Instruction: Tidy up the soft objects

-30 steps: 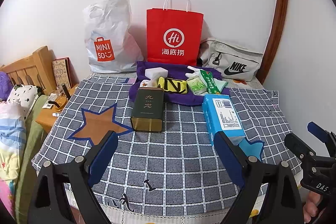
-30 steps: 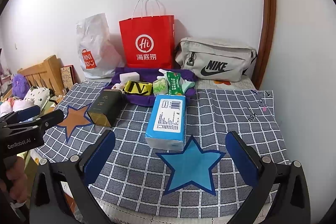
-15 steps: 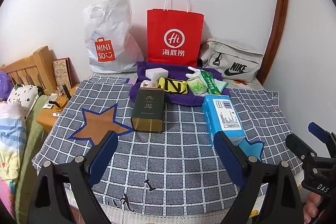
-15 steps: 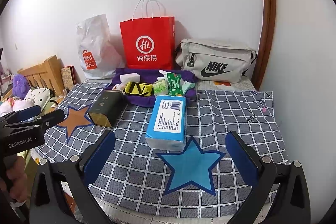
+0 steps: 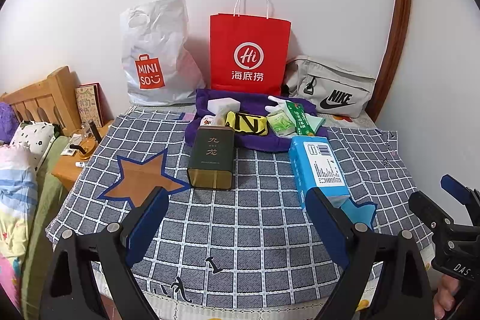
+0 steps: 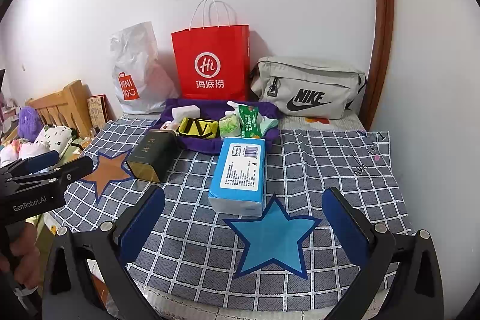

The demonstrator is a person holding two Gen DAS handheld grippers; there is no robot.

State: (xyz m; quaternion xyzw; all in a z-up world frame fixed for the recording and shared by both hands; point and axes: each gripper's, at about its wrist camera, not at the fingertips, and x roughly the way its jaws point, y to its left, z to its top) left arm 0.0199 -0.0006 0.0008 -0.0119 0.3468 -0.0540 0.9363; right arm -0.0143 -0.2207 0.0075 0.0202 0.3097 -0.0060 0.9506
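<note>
A blue tissue pack lies on the checked cloth beside a dark green tin. Behind them a purple cloth holds a white sponge, a yellow-black pouch, green packets and a white glove. My left gripper is open and empty above the near edge. My right gripper is open and empty over the blue star.
A white Miniso bag, a red paper bag and a grey Nike bag stand against the back wall. A wooden bedside stand and bedding lie at the left. A brown star marks the cloth's left.
</note>
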